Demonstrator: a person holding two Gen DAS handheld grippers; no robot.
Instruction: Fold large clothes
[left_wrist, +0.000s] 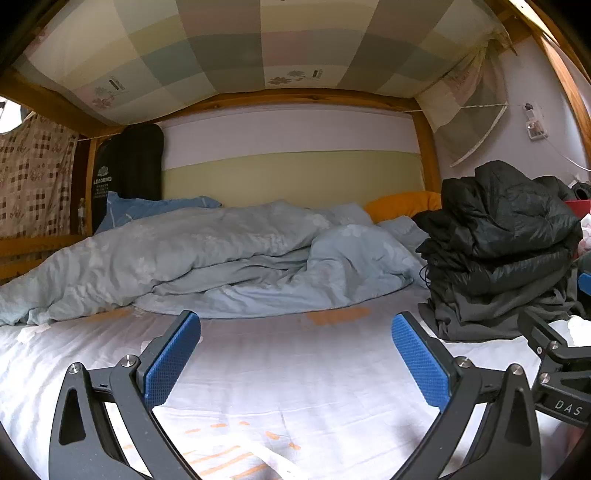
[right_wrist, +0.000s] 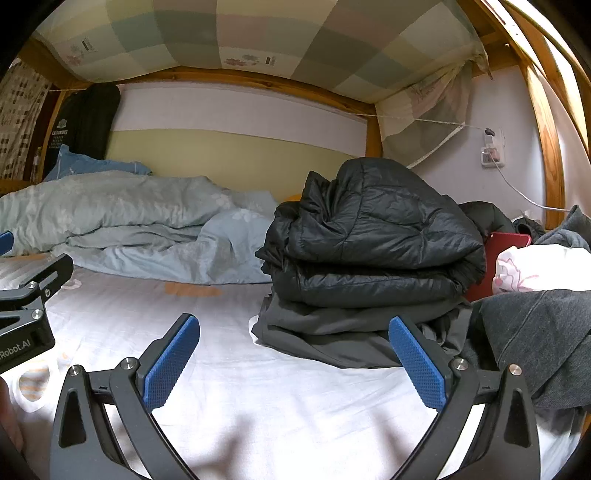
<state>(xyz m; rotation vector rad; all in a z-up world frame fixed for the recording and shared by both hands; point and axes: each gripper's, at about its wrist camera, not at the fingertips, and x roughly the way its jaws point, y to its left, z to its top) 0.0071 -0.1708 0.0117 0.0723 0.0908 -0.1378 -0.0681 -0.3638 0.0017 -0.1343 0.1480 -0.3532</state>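
Observation:
A stack of folded dark clothes, a black puffer jacket (right_wrist: 373, 236) on top of a grey garment (right_wrist: 332, 332), sits on the white bed sheet (right_wrist: 258, 376). The same stack of folded clothes (left_wrist: 506, 251) shows at the right of the left wrist view. An unfolded dark grey garment (right_wrist: 539, 343) lies at the right edge, beside my right gripper (right_wrist: 293, 354), which hangs open and empty over the sheet. My left gripper (left_wrist: 295, 354) is also open and empty above bare sheet (left_wrist: 288, 376), left of the stack.
A crumpled light blue duvet (left_wrist: 203, 258) fills the back of the bed, with a blue pillow (left_wrist: 147, 208) and an orange pillow (left_wrist: 406, 205) behind it. Wooden bunk posts (right_wrist: 550, 147) and a wall close the right side. A white and pink cloth (right_wrist: 535, 269) and a red item (right_wrist: 498, 254) lie at the right.

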